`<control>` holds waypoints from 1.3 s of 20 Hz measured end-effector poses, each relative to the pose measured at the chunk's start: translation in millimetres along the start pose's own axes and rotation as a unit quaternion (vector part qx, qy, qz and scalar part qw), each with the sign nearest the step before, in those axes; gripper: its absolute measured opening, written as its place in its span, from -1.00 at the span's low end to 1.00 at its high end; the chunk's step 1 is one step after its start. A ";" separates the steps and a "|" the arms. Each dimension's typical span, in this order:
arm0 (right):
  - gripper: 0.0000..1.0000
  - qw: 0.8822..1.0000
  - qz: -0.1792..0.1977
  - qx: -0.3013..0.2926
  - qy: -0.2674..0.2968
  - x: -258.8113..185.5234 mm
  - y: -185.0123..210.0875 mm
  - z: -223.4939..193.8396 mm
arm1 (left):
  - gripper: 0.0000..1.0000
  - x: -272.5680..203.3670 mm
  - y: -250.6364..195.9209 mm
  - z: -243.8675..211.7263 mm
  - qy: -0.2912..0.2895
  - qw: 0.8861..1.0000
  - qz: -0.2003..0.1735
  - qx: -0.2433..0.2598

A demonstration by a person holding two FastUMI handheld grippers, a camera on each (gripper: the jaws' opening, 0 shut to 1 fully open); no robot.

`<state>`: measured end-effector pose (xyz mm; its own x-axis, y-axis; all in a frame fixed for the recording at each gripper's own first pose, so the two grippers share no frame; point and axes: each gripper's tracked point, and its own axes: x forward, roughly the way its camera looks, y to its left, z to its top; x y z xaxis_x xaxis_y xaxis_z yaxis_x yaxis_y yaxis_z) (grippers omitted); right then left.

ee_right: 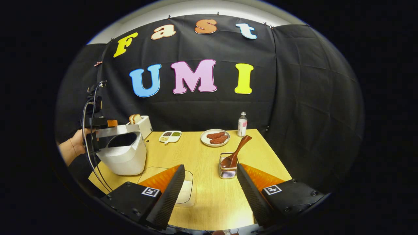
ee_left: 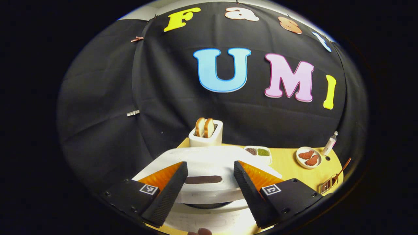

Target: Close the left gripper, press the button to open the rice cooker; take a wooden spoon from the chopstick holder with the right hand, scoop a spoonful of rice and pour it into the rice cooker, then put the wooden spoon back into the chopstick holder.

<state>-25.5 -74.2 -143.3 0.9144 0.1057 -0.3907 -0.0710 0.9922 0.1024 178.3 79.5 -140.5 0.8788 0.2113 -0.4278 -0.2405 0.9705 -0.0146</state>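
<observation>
Now, left gripper view: I am holding my left gripper (ee_left: 209, 192) right over the rice cooker (ee_left: 209, 163), its fingers spread wide with nothing between them; the cooker's smooth white plastic lid is sitting under them, a dark oval recess showing between the fingers.
Behind the cooker: a toaster (ee_left: 206, 134) with two bread slices is standing just past it.
Right gripper view: I am keeping my right gripper (ee_right: 210, 189) open and empty above the pale wood-grain table (ee_right: 202, 199), well apart from the cooker.
Cooker here: its lid is standing raised and the dark round pot mouth is showing; a hand (ee_right: 76, 140) is gripping the tool at its far side.
Spoon: the wooden spoon (ee_right: 235, 153), glossy brown with a curved handle, is leaning in the chopstick holder (ee_right: 228, 169), a small ribbed metal-and-clear box, well to the right of the cooker.
Rice: a clear flat container (ee_right: 183, 189) holding something white is lying just in front of the cooker, by my finger.
Stage: lid up and spoon stowed would be fitting either before scooping or after returning the spoon.
Risk: the slick tilted handle may be slipping or twisting in a shallow pinch, and the light holder may be tipping if dragged sideways.
</observation>
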 end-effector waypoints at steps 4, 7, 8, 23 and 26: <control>0.97 1.000 -0.005 -0.004 -0.001 -1.2 -7.2 2.9 | 0.99 1.4 -0.4 -26.6 0.011 1.000 0.010 0.004; 0.97 1.000 -0.008 -0.004 -0.004 0.1 -9.4 5.8 | 1.00 1.0 4.1 -49.0 0.024 0.999 0.022 -0.008; 0.97 1.000 -0.008 -0.005 -0.004 -0.4 -9.2 5.3 | 1.00 -0.5 5.4 -54.8 0.025 0.999 0.028 -0.014; 0.97 1.000 0.001 0.011 -0.004 -2.3 4.0 -0.3 | 1.00 -6.3 1.8 -74.4 -0.006 1.000 0.022 0.001; 0.97 1.000 0.001 0.016 -0.008 -3.1 4.0 2.1 | 0.99 -13.2 4.7 -63.2 -0.023 1.000 0.017 0.003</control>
<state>-27.8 -70.7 -139.8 0.9208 0.1057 -0.3754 -0.0599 0.9895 0.1316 139.6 73.9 -192.0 0.8878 0.2494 -0.3868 -0.2687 0.9632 0.0042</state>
